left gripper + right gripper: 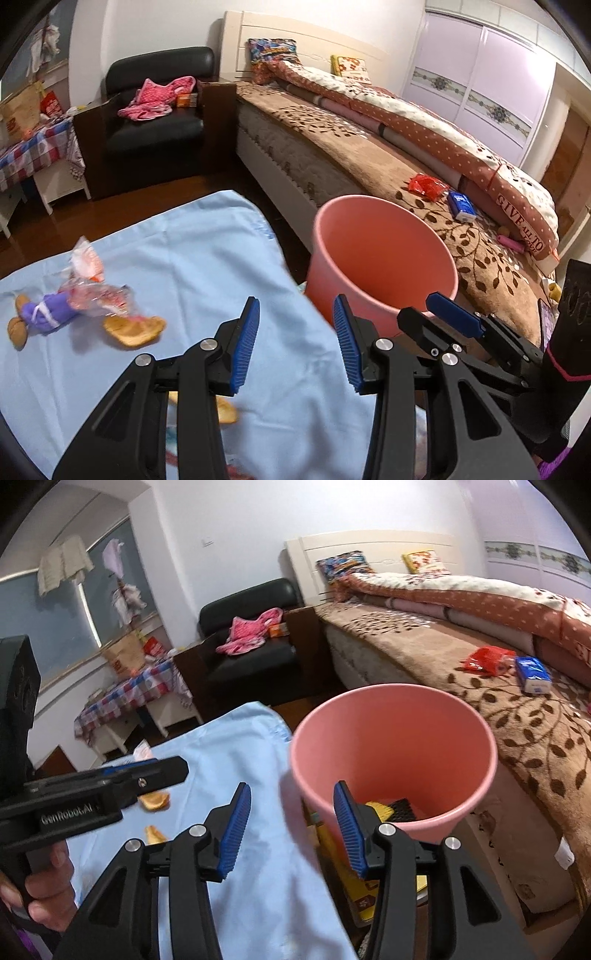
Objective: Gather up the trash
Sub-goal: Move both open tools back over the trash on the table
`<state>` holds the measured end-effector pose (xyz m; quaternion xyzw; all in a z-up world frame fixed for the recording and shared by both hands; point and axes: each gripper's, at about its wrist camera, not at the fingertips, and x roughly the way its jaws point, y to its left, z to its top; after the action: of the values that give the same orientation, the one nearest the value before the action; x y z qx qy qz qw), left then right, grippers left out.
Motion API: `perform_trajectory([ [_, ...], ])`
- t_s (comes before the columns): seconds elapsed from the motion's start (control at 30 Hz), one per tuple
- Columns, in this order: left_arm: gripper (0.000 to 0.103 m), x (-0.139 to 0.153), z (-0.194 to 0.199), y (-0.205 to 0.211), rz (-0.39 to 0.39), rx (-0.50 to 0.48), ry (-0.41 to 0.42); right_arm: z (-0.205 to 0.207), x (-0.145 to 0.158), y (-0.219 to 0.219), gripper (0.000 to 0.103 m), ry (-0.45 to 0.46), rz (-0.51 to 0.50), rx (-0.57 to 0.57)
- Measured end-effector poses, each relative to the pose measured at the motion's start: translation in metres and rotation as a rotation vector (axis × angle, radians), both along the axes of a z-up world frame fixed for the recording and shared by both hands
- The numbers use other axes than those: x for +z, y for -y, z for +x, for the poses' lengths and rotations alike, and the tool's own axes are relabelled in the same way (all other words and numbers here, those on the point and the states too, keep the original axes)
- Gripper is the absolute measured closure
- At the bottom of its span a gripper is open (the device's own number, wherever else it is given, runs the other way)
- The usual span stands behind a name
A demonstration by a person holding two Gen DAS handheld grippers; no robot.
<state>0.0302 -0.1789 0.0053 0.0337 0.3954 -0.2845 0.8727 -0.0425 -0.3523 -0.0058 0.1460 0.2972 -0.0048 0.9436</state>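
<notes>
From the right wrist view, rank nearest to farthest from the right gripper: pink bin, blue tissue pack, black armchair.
From the right gripper:
1. Pink bin, just ahead, its rim by the right finger.
2. Blue tissue pack, on the bed, to the right.
3. Black armchair, against the far wall, beside the headboard.

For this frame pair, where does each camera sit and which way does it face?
Left wrist: on the left tool, looking down over the blue cloth toward the bed; the right tool shows at right, by the pink bin.
Right wrist: on the right tool, facing into the pink bin; the left tool and a hand show at left.
Shared: bin, blue cloth, bed, black armchair. Both tools open, empty.
</notes>
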Motion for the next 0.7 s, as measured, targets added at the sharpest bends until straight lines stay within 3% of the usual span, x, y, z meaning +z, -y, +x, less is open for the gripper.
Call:
perform_trajectory([
  [0.27, 0.061, -0.008, 0.003, -0.052, 0.016, 0.050, -0.007, 0.008, -0.005, -0.029, 0.057, -0.047, -0.023, 0.092],
  [0.7, 0.061, -0.016, 0.029, -0.157, 0.093, 0.130, 0.023, 0.025, -0.016, -0.065, 0.057, -0.134, 0.051, 0.232],
])
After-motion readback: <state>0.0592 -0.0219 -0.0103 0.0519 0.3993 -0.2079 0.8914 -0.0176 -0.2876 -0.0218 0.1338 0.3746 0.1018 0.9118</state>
